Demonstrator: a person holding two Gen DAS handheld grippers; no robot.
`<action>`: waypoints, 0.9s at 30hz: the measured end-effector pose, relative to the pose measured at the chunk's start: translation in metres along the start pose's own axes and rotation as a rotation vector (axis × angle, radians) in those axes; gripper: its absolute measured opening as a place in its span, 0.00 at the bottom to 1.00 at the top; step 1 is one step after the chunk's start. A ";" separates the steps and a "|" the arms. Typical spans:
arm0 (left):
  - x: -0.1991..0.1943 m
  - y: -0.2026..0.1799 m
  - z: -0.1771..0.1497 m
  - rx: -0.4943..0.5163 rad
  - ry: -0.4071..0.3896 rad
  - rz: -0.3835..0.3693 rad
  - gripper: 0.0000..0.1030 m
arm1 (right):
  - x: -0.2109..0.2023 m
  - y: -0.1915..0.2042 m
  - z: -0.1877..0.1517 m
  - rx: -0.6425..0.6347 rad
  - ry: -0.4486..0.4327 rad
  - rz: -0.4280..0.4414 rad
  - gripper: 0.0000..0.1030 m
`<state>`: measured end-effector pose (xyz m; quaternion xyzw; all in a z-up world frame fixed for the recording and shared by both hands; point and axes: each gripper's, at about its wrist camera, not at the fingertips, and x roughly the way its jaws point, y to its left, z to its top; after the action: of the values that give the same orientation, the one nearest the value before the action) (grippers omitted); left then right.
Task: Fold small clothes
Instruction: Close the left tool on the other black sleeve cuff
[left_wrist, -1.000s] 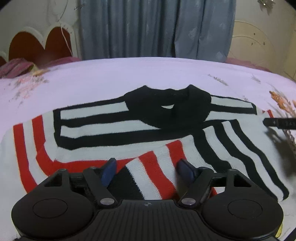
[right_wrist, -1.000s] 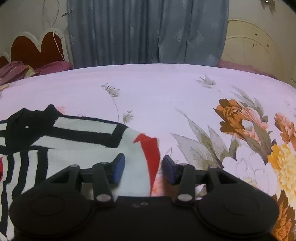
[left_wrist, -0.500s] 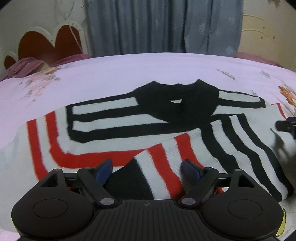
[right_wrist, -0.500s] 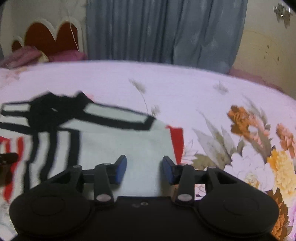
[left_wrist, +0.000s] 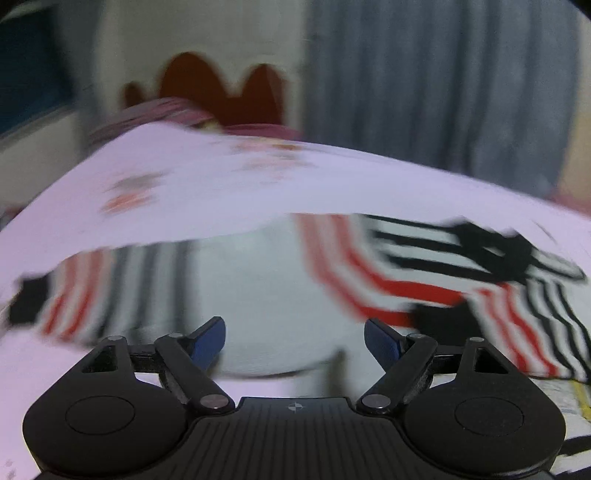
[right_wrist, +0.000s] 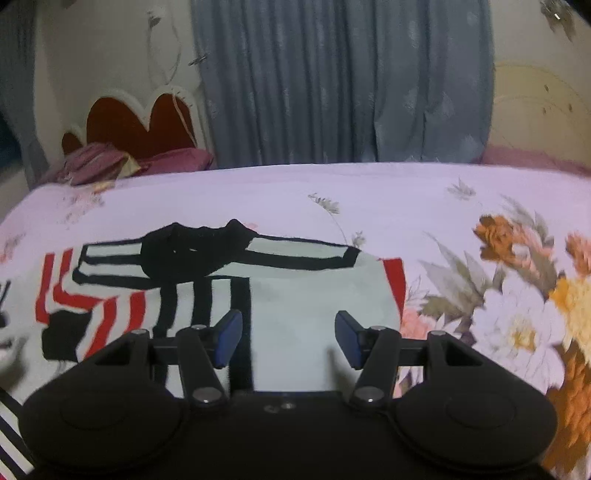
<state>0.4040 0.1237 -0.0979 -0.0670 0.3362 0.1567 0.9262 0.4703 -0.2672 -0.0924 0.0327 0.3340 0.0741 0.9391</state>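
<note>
A small sweater (right_wrist: 295, 306) with white, black and red stripes and a black collar (right_wrist: 192, 251) lies flat on the bed, its right sleeve folded across the body. In the blurred left wrist view the sweater (left_wrist: 280, 288) fills the middle, and its left sleeve (left_wrist: 92, 291) stretches out to the left. My left gripper (left_wrist: 294, 339) is open and empty over the sweater's white left side. My right gripper (right_wrist: 289, 338) is open and empty over the white right part of the body.
The bed sheet (right_wrist: 369, 199) is pale pink with a large flower print (right_wrist: 524, 302) on the right. A red heart-shaped headboard (right_wrist: 140, 122) and pillows (right_wrist: 96, 162) stand at the far left. Grey curtains (right_wrist: 343, 81) hang behind the bed.
My left gripper has swung left, from the folded right sleeve to the sweater's left side. My right gripper has moved left over the sweater body. Both stay open.
</note>
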 end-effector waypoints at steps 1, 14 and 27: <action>-0.003 0.023 -0.003 -0.036 -0.010 0.018 0.79 | 0.000 0.001 -0.001 0.017 0.001 0.004 0.53; 0.037 0.268 -0.050 -0.773 -0.064 -0.024 0.57 | -0.003 0.034 -0.001 0.044 0.003 -0.133 0.53; 0.089 0.271 -0.021 -0.827 -0.125 -0.198 0.04 | -0.015 0.063 0.001 0.102 -0.018 -0.217 0.53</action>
<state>0.3653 0.3960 -0.1765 -0.4552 0.1801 0.1924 0.8505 0.4528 -0.2077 -0.0752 0.0449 0.3307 -0.0453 0.9416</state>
